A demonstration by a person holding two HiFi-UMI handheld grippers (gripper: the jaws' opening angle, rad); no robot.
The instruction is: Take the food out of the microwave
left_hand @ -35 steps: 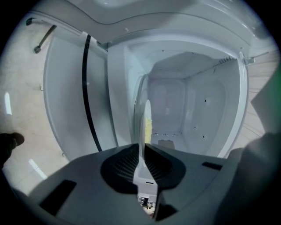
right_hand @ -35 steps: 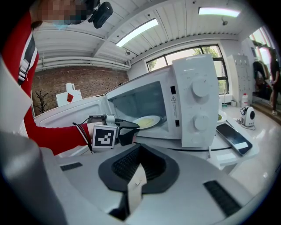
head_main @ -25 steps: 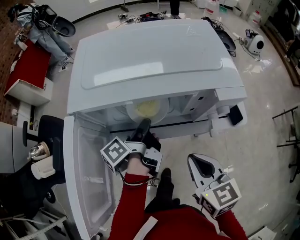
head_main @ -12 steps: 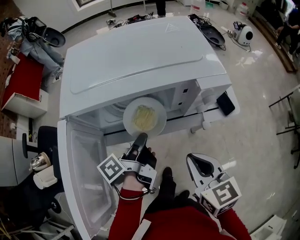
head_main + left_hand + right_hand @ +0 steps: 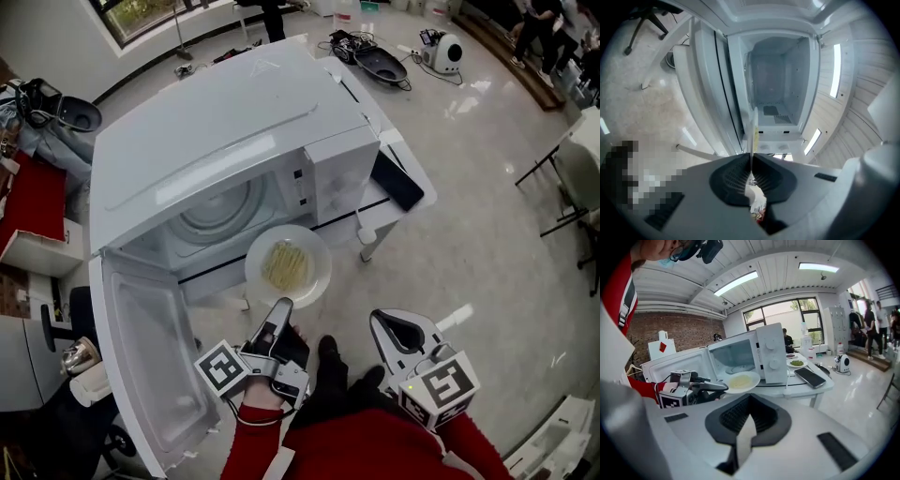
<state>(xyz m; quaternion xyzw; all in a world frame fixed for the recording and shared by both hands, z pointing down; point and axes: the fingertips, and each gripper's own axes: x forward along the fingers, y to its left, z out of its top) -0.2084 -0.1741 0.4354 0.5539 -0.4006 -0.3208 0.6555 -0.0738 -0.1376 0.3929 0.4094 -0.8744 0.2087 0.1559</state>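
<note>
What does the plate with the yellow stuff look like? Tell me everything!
The plate is round, white and shallow, maybe ceramic or plastic. A pile of pale yellow food, like noodles, sits in its middle. It is held about level in the air, just outside the open microwave, above the floor. Only the left gripper touches it, its jaws pinching the near rim.

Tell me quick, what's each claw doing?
Left gripper: closed on the rim of the plate of food.
Right gripper: closed, holding nothing.
</note>
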